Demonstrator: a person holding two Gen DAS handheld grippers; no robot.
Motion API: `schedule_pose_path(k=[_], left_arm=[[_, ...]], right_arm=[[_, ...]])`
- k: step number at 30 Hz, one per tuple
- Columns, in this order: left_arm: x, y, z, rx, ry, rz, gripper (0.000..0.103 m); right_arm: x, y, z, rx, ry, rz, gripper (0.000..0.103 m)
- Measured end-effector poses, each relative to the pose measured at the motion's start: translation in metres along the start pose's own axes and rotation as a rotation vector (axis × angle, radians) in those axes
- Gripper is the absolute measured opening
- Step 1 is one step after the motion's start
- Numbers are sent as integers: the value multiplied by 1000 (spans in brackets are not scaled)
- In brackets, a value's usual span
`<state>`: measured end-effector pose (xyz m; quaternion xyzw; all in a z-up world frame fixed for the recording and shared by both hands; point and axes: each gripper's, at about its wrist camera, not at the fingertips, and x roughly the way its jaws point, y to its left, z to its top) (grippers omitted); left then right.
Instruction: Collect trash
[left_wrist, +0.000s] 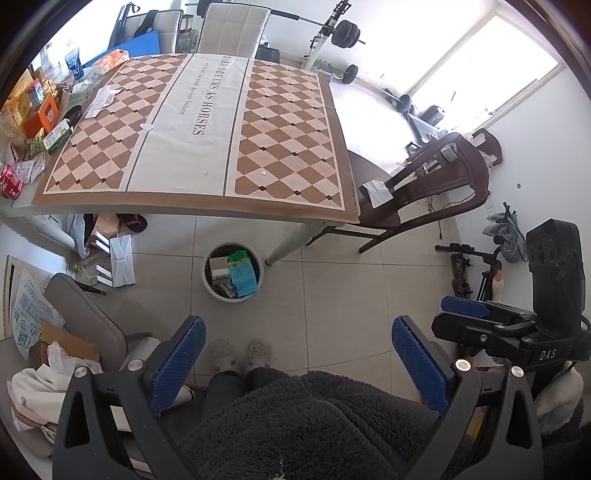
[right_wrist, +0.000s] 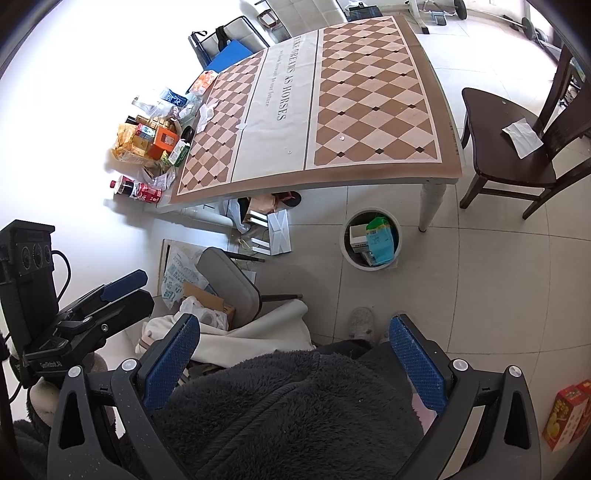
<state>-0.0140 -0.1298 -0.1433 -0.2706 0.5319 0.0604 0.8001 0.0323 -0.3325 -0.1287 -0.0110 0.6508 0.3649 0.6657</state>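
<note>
Left claw (left_wrist: 297, 363) spread wide, nothing between its blue pads; below it, a dark fleece garment (left_wrist: 314, 424) and two grey slippers (left_wrist: 240, 356) on the tiled floor. Right claw (right_wrist: 295, 363) likewise gaping and empty, held over the same fleece. Each claw shows in the other's view: the right one at 3 o'clock in the left wrist view, the left one at 9 o'clock in the right wrist view.

Round white bin (left_wrist: 233, 272) on the floor at centre of the left wrist view, just beside the desk leg (left_wrist: 291, 240). Inside it: a teal packet (left_wrist: 242, 275), a green wrapper, a pale box.

Desk (left_wrist: 199, 206) fills 12 o'clock, covered by a brown-and-cream checkered cloth (left_wrist: 291, 122) with printed lettering down the middle strip. Small white scrap (left_wrist: 263, 172) on the cloth near the front edge; crumpled white paper (left_wrist: 101, 99) toward 10 o'clock. Clutter of boxes and packets (right_wrist: 155, 142) piled at the desk's left end, with a red-labelled cola bottle (right_wrist: 138, 189) lying on its side.

Dark wooden chair (right_wrist: 513, 155) at 2 o'clock in the right wrist view, a white paper sheet (right_wrist: 521, 133) on its seat. Grey chair (right_wrist: 231, 286) at 8 o'clock, bags and cardboard beside it.
</note>
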Motion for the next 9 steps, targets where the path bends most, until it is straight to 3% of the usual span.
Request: schedule_pose_path(k=[9], left_arm=[[-3, -1, -2, 6, -10, -6, 103]], right_arm=[[-1, 2, 1, 4, -1, 0, 103]])
